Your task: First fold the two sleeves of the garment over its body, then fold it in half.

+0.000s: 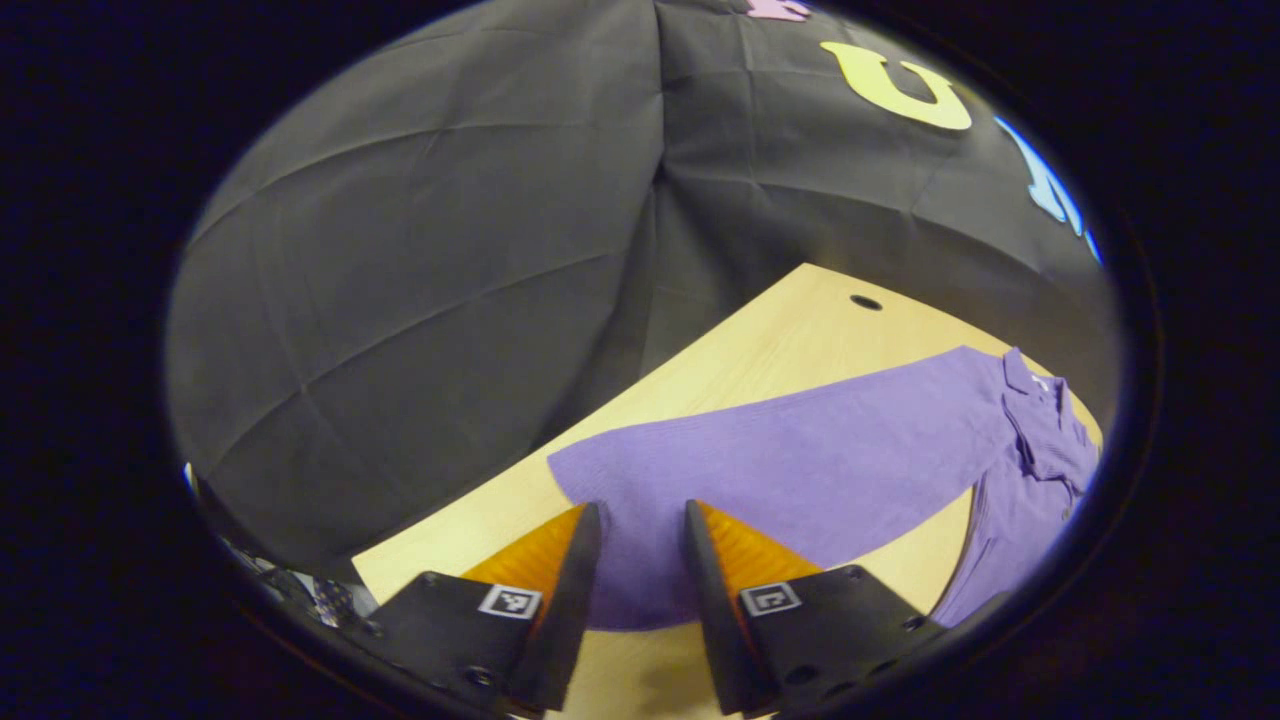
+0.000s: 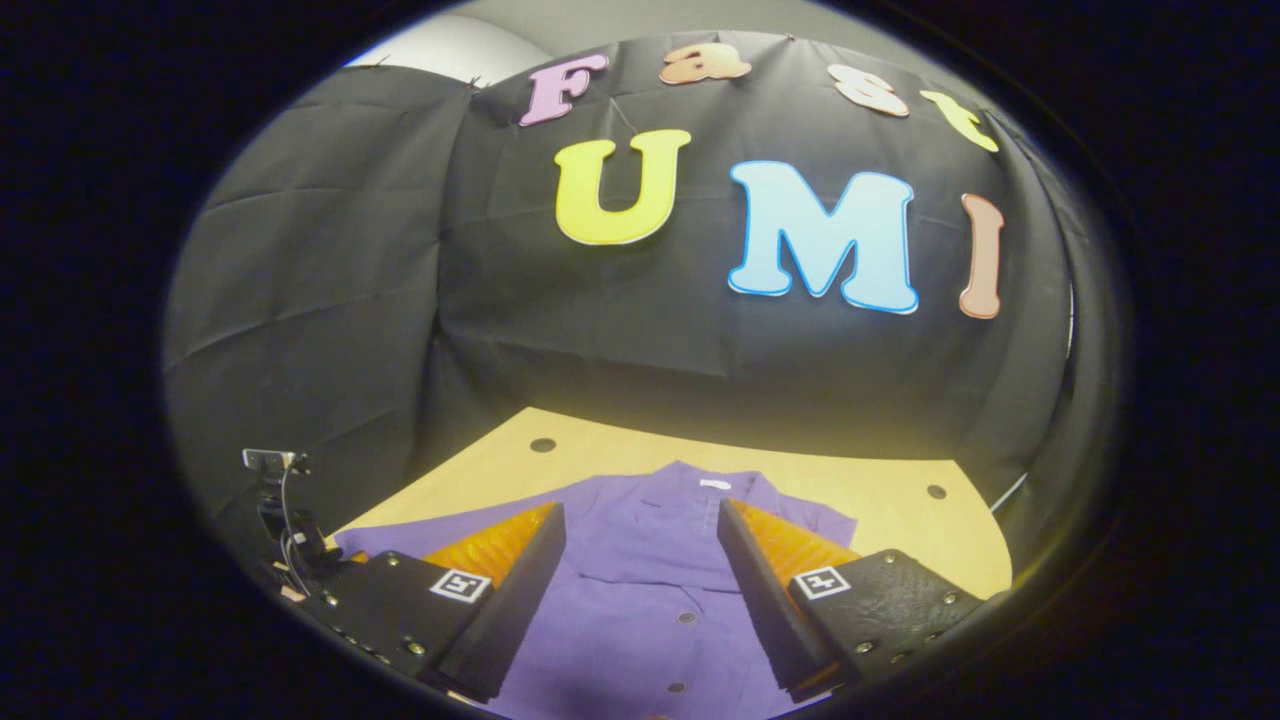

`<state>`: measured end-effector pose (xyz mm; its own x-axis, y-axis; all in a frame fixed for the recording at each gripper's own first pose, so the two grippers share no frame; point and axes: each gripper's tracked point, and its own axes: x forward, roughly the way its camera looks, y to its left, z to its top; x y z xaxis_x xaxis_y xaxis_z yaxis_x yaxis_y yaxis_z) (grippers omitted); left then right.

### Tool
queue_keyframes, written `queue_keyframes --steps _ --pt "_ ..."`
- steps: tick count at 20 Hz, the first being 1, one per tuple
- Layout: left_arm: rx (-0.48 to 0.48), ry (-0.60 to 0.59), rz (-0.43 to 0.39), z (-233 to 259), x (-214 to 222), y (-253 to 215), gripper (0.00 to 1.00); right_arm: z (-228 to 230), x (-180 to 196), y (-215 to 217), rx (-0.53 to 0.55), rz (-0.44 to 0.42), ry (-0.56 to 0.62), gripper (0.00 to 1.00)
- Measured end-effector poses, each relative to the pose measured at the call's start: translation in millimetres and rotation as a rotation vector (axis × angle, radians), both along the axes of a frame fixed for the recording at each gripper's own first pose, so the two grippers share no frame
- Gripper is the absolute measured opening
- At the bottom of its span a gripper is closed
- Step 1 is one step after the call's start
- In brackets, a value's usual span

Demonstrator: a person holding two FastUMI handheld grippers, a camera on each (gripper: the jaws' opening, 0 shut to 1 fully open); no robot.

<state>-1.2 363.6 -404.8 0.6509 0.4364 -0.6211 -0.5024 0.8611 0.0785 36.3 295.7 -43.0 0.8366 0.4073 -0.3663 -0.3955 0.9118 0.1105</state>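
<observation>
Wooden table (image 1: 760, 350) carries the purple shirt (image 1: 820, 470) flat, sleeve (image 1: 640, 490) unfolded, both folds pending, left gripper (image 1: 642, 530) and right gripper (image 2: 640, 535) hovering agape.

My left gripper view rides low over the table's (image 1: 760, 360) near edge, angled toward a far corner, close above the sleeve (image 1: 800, 470) of the shirt (image 1: 1040, 470). My right gripper view sits higher, just above the shirt (image 2: 640, 600), facing squarely along it toward the far edge of the table (image 2: 900, 510) and the booth wall. Both views share the shirt and the tabletop.
</observation>
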Motion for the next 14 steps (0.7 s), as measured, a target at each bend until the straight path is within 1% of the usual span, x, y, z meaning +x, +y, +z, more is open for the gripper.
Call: queue_keyframes --steps 2,3,4,5,6,7,11,14 --pt "0.002 0.007 -0.016 0 3 -4 0.41 -2 0 -4 -0.007 0.007 0.003 0.94" --pt "0.011 0.014 -0.016 0 4 -5 0.27 -4 1 -7 -0.013 0.008 0.004 0.94" --pt "0.02 0.023 -0.017 -1 5 -5 0.22 -6 1 -10 -0.016 0.005 0.008 0.94" --pt "0.022 0.026 -0.025 -2 6 -6 0.22 -8 0 -14 -0.017 0.0 0.013 0.94" --pt "0.021 0.023 -0.011 1 5 -7 0.21 -10 0 -18 -0.014 -0.008 0.02 0.94" --pt "0.014 0.018 -0.004 2 7 -5 0.08 -12 -1 -22 -0.013 -0.015 0.027 0.94" --pt "-0.037 -0.005 0.045 3 5 0 0.08 -17 -3 -43 -0.027 -0.045 0.042 0.94" --pt "-0.022 -0.016 0.071 12 4 8 0.08 -17 -2 -60 -0.027 -0.074 0.037 0.94"
